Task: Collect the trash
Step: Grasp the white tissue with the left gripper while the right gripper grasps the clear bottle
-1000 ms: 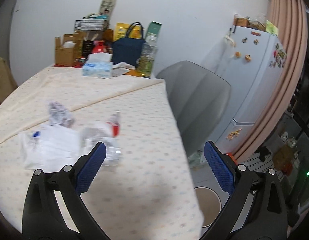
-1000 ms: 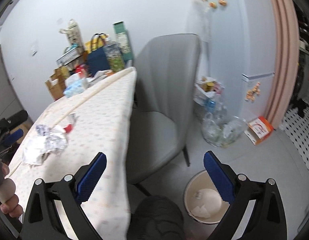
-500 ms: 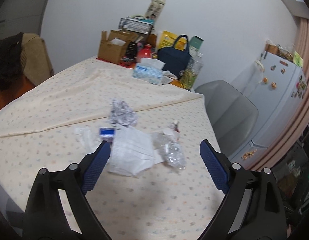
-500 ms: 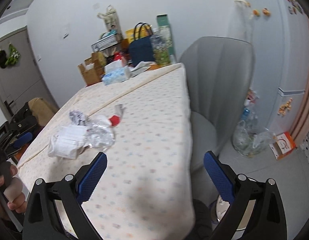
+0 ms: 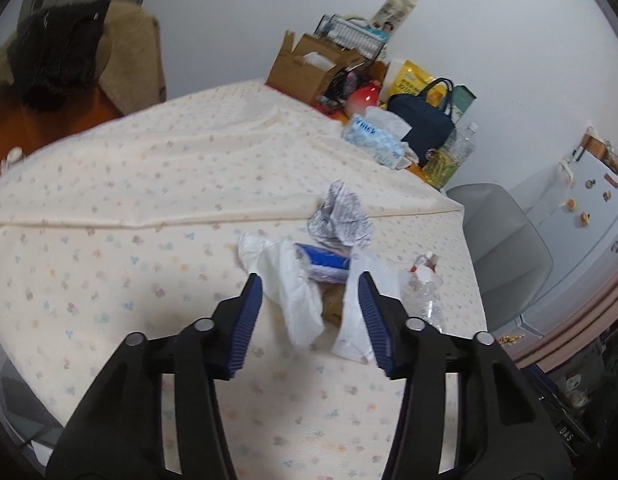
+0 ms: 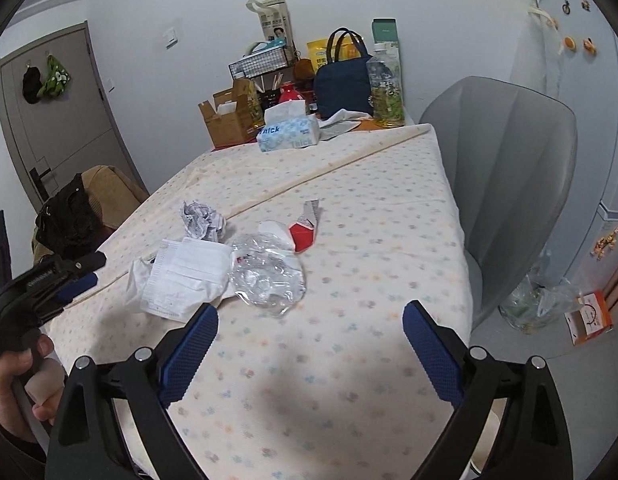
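A heap of trash lies on the cloth-covered table: a white plastic bag with a blue packet in it, a crumpled printed paper ball behind, and a crushed clear bottle to the right. My left gripper is open, its jaws on either side of the white bag, close to it. In the right wrist view the white bag, crushed bottle, paper ball and a red wrapper lie ahead of my open, empty right gripper.
A tissue box, cardboard box, navy bag and drink bottle crowd the table's far end. A grey chair stands at the right. A fridge and bagged bottles are beyond.
My left gripper has swung left and closed in on the white bag, its jaws narrower. My right gripper has turned from the chair and floor bin toward the table trash.
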A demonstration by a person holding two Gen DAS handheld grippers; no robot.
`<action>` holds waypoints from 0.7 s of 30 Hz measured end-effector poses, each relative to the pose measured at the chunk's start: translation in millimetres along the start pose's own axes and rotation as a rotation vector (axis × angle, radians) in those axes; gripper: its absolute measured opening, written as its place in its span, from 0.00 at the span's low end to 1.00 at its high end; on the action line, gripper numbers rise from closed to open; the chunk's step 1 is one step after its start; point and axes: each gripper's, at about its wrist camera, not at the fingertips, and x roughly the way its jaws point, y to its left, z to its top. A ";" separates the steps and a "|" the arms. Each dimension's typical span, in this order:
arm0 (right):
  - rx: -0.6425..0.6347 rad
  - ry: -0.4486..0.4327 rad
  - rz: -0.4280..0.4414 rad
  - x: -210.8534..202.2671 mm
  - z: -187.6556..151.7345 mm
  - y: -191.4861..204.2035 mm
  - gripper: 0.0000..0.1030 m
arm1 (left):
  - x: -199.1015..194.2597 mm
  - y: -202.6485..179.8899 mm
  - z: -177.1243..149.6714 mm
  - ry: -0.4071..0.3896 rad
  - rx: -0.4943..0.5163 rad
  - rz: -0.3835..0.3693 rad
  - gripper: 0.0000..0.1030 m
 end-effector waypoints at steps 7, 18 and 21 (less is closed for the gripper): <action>-0.033 0.050 0.021 30.1 0.7 17.4 0.80 | 32.4 9.7 -9.7 0.081 -0.055 -0.021 0.36; -0.112 0.122 0.030 87.3 5.8 50.4 0.79 | 30.6 20.3 -13.8 0.070 -0.109 -0.016 0.03; -0.136 0.130 0.012 101.8 10.3 58.8 0.78 | 19.9 20.8 -9.3 0.046 -0.104 -0.010 0.03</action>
